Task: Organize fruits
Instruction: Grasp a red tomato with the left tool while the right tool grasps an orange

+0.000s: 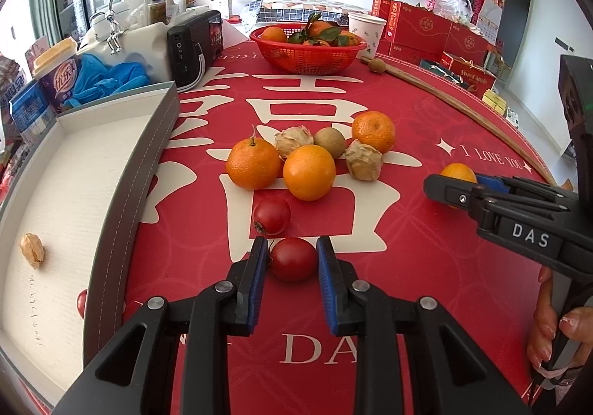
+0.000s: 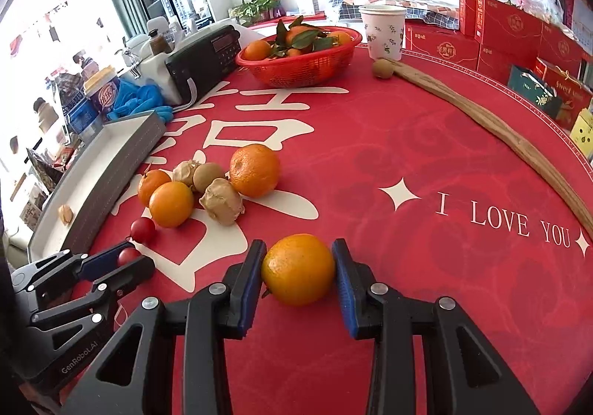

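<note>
The left tool (image 1: 292, 257) grips a red tomato (image 1: 292, 259) on the red surface (image 1: 426, 266); the right tool (image 2: 298, 268) clamps an orange (image 2: 298, 268). The white tray (image 1: 74, 163) lies at ten o'clock from the left tool, the nearer one.

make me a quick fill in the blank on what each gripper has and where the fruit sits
1. The left gripper is closed on a small ____ fruit.
2. The right gripper grips an ____.
3. The red basket at the far side holds oranges with green ____.
4. One papery husked fruit lies inside the white ____.

Missing words: red; orange; leaves; tray
</note>
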`<state>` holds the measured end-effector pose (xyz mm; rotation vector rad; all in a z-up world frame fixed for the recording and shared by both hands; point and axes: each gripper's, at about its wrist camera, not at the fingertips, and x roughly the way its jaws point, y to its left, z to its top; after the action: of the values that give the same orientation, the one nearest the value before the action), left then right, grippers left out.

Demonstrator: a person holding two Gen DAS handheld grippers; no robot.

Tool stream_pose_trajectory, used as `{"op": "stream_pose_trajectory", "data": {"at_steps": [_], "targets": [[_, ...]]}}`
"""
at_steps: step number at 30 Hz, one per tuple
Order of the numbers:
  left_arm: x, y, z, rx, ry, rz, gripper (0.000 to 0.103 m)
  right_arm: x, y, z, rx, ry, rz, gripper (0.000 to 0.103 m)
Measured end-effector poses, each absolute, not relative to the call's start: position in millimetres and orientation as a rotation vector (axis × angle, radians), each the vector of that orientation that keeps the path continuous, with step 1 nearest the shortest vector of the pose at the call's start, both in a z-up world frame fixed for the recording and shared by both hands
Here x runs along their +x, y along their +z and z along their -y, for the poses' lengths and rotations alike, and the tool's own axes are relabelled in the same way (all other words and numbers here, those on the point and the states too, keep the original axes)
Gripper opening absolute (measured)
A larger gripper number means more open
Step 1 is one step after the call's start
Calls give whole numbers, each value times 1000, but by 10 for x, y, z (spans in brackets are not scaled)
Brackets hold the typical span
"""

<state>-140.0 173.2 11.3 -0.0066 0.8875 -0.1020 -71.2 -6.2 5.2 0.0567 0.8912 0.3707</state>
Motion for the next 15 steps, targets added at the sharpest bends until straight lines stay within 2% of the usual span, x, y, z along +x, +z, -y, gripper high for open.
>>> {"op": "stream_pose_trajectory", "data": {"at_steps": [15], "targets": [[-1455, 313, -1859, -18, -65, -806, 29, -687, 52, 170, 151, 411, -897, 38]]}}
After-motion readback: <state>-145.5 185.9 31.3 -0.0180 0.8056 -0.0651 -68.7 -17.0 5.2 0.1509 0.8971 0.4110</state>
